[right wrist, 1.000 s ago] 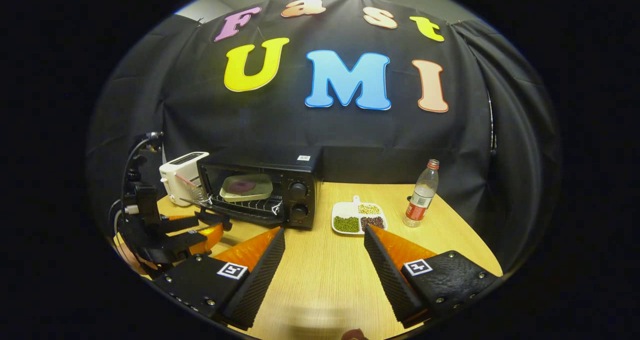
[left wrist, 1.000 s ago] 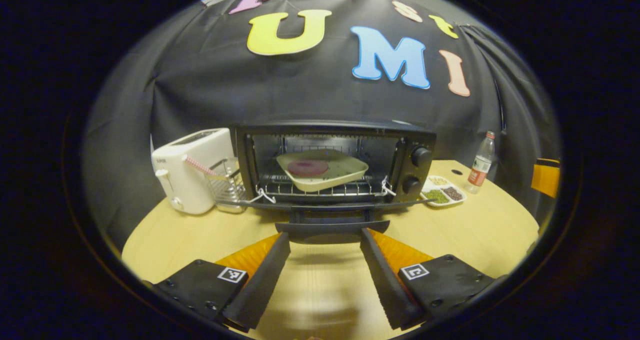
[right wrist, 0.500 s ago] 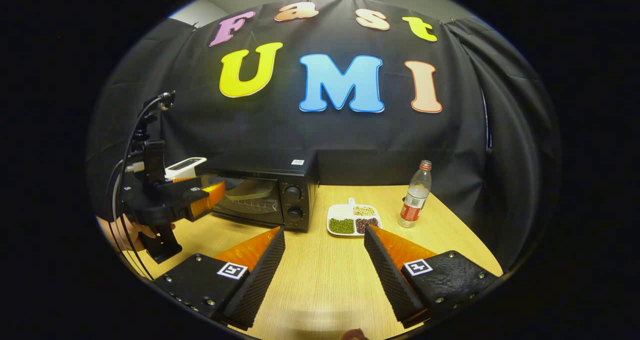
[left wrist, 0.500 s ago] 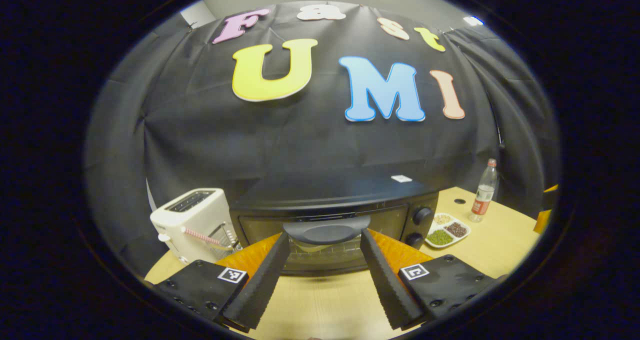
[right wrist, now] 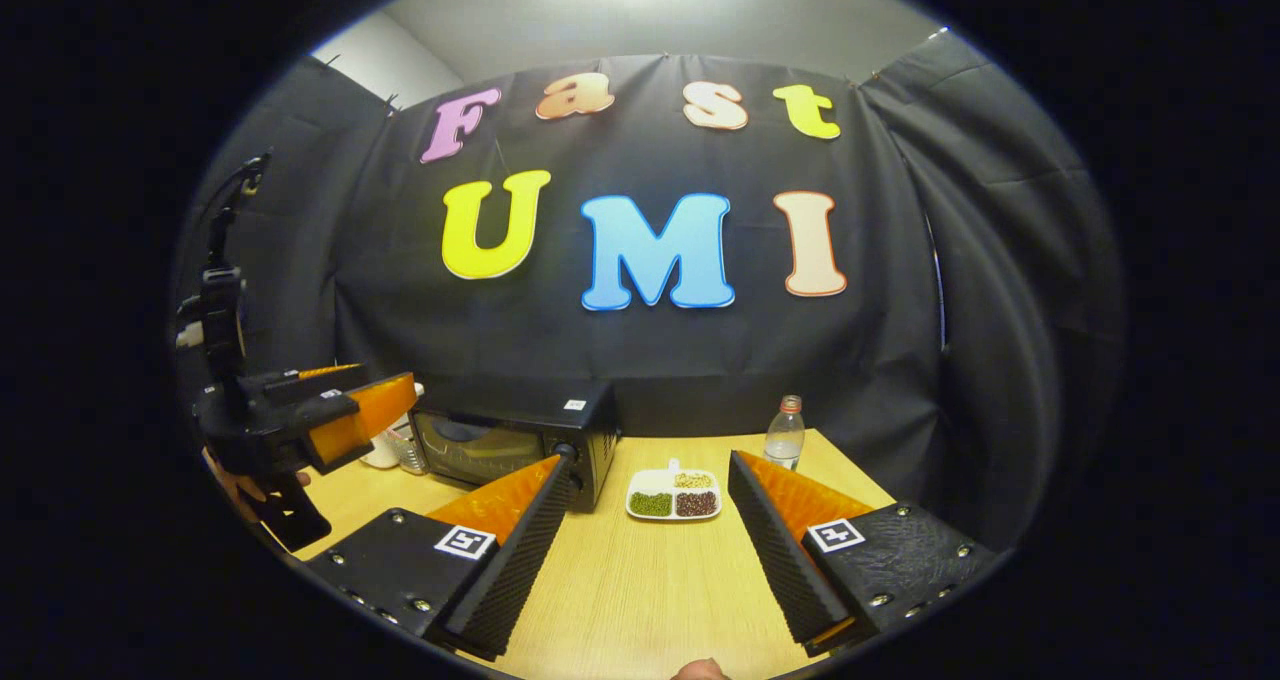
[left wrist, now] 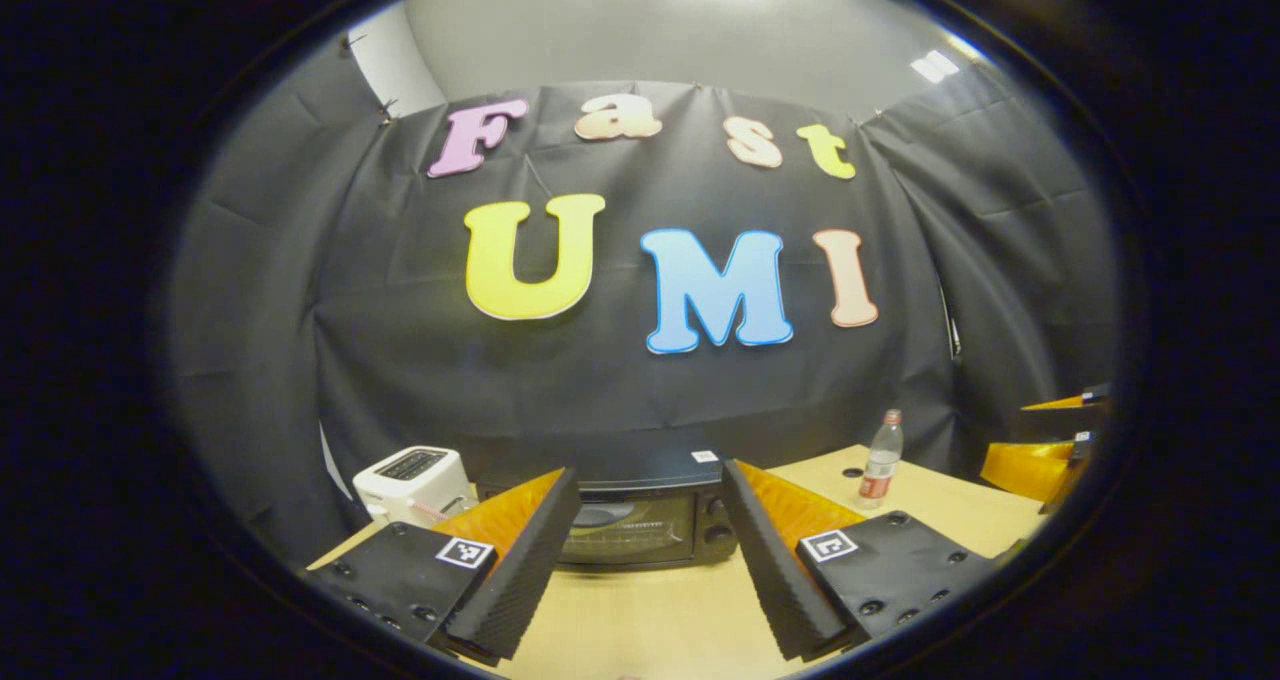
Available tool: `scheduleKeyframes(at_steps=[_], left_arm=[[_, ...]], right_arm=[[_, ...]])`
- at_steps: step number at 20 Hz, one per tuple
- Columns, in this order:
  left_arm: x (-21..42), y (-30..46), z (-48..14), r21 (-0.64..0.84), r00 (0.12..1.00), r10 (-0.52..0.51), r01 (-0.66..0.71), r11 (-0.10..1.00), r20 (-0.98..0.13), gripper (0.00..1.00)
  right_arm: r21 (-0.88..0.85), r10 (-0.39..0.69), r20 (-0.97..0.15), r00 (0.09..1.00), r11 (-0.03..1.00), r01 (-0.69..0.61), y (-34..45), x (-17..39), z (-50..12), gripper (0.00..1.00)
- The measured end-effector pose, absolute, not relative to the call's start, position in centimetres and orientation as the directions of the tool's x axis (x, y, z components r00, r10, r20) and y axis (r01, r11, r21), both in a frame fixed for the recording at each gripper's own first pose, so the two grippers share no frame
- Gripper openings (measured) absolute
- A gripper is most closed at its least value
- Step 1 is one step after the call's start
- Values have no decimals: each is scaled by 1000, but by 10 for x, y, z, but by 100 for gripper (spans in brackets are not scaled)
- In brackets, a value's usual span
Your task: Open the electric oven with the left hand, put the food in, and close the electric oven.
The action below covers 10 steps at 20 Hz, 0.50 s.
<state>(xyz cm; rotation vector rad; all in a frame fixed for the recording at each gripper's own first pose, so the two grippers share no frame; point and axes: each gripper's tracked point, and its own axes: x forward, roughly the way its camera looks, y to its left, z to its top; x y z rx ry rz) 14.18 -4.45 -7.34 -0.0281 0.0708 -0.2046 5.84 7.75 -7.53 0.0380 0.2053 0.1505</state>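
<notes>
Electric oven point(left wrist: 640, 525) door shut, dead ahead below left hand-held gripper point(left wrist: 648, 540); fingers spread wide, holding nothing; nearer than right hand-held gripper point(right wrist: 648, 540), likewise agape, empty.

I am looking at a table point(right wrist: 640, 580) with a pale wood-grain top, smooth and matt. The electric oven point(left wrist: 640, 520) is showing a black shell with a dull sheen and a glossy glass door point(right wrist: 478, 450) catching reflections. The toaster point(left wrist: 412, 480) is looking like smooth white plastic. The bottle point(right wrist: 786, 432) is reading as clear, shiny plastic with a paper-like label. The divided dish point(right wrist: 673, 495) is appearing glossy white. The wall cloth point(right wrist: 960, 290) is hanging matt and creased.
</notes>
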Motion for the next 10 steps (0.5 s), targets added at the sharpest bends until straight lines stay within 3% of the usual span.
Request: scheduleKeyframes(at_steps=[8, 9, 10], left_arm=[[19, -65, -31, -37, 988, -149, 148, 988, -39, 96], [9, -65, -28, -43, 988, -147, 146, 988, -35, 100], [0, -64, -25, -47, 989, -144, 142, 989, -31, 97]], right_arm=[[38, 179, -93, 980, 984, -176, 35, 2, -29, 98], [45, 183, -81, 980, 983, -180, 35, -3, -25, 97], [50, 187, -73, 980, 982, -183, 35, -7, -22, 98]])
